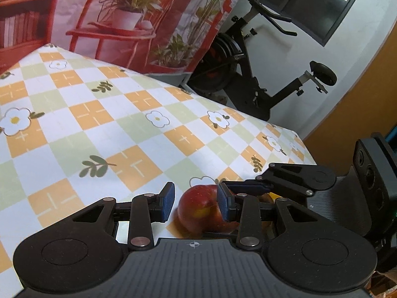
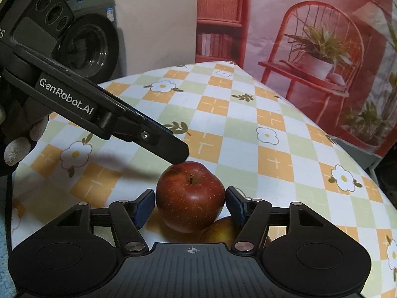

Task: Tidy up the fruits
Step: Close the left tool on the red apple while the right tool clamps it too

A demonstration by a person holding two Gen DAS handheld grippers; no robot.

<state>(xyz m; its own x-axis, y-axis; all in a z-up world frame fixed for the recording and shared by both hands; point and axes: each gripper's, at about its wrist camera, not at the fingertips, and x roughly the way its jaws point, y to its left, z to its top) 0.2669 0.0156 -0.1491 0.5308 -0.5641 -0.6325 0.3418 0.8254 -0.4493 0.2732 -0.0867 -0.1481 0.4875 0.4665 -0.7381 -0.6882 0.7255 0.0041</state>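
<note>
Sitting between the right gripper's (image 2: 189,204) pads, which touch both its flanks, the red apple (image 2: 190,196) half hides a yellowish fruit (image 2: 223,231) beneath, while the left gripper (image 1: 196,202), jaws apart, touches its top

Apple (image 2: 189,196): dark red w/ pale speckles, yellow patch on one side. Second fruit (image 2: 222,231) under it: yellow-brown. Table (image 2: 248,129) cloth: orange, pale green & white checks w/ white flowers, dark leaf sprigs. Both tools black, blue pads (image 2: 145,206). Backdrop (image 2: 310,37): red chair print, potted plant.
</note>
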